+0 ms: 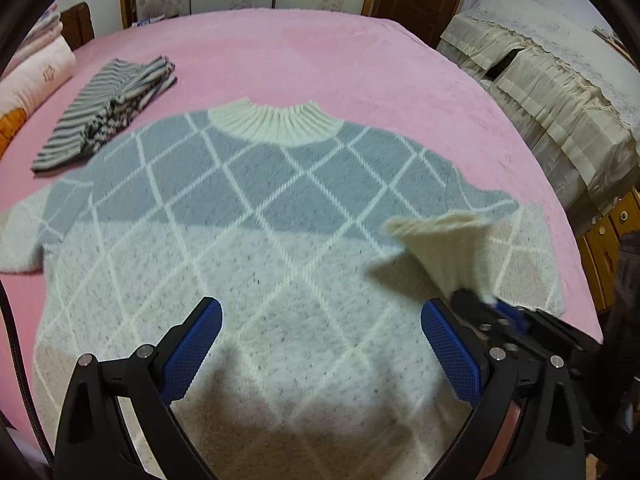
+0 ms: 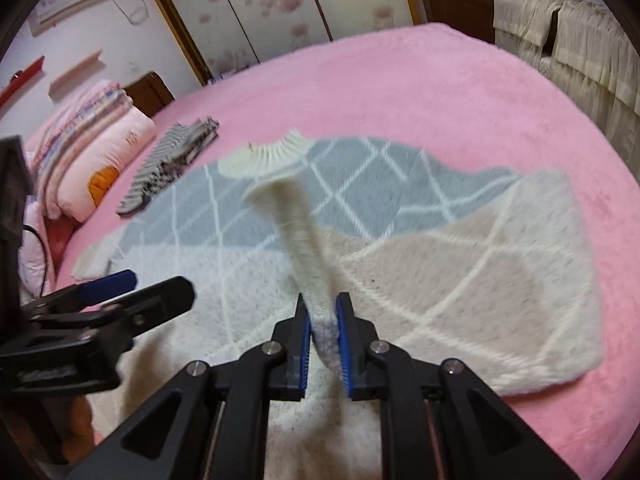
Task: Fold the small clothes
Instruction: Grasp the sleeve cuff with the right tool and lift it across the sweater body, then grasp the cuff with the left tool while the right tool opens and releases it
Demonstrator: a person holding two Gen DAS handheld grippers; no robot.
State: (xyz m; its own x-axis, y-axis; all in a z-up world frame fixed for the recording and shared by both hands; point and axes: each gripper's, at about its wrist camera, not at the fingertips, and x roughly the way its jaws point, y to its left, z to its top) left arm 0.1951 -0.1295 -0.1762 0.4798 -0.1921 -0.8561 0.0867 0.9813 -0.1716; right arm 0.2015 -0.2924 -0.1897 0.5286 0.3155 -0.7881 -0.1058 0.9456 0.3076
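Lying flat on the pink bed (image 1: 360,52), the sweater (image 1: 248,216) is spread with its cream collar (image 1: 276,124) at the far end, grey across the shoulders and pale below, crossed by white diamond lines. No container shows in either view. Its near hem runs out under the bottom edge of the left wrist view, and the fingers of the left gripper (image 1: 320,344) cover part of it. That gripper hangs over the lower body of the sweater with its blue pads (image 1: 192,348) spread wide and nothing between them. The right gripper (image 2: 323,320) is clamped on the ribbed cream cuff (image 2: 298,240) of one sleeve, which rises from the pads as a narrow strip lifted off the sweater body; the cuff is blurred in both views, and the fabric right at the pads is hard to make out. The other sleeve (image 1: 20,236) lies flat at the left edge, partly cut off. A folded striped garment (image 1: 104,112) rests on the bed beside the sweater's shoulder, near a quilt stack (image 2: 92,148).
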